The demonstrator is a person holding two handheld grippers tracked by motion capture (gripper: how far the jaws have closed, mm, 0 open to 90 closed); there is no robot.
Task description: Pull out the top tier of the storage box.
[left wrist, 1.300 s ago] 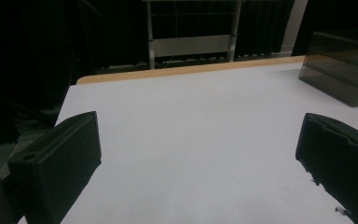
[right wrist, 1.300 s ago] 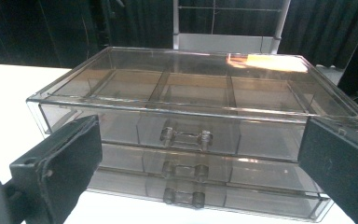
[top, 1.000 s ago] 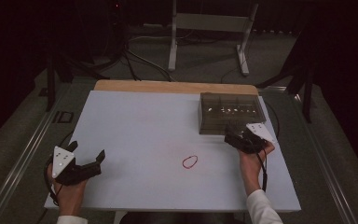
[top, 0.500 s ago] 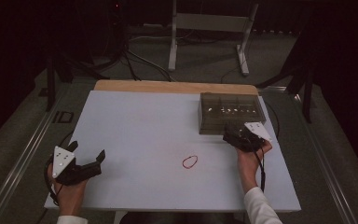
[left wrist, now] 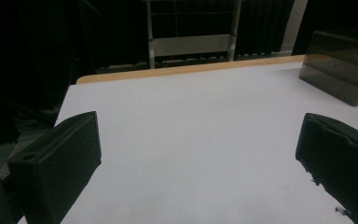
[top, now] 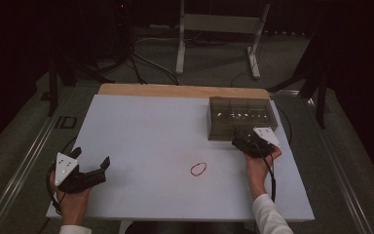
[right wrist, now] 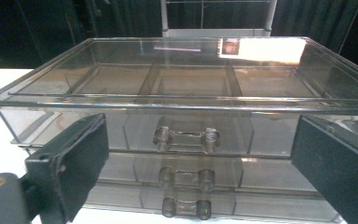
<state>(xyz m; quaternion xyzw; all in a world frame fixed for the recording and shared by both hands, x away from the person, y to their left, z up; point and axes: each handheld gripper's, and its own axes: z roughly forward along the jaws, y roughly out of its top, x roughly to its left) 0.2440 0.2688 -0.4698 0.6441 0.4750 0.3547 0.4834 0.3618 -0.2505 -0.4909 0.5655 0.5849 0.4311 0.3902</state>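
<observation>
I've squared my right gripper [top: 241,138], fingers spread, on the drawer box [top: 241,117] at the desk's [top: 141,126] two o'clock (top handle [right wrist: 186,138] centred). Left gripper [top: 90,168] idles, released.

The white desk [top: 146,146] is lit evenly from above while the room behind is lost in near-darkness. Only faint shadows are cast on the desk. A bright patch of glare is reflected on the clear drawer box's [right wrist: 186,93] lid. The near black tongs are rendered soft and out of focus; slight grain is seen overall.
</observation>
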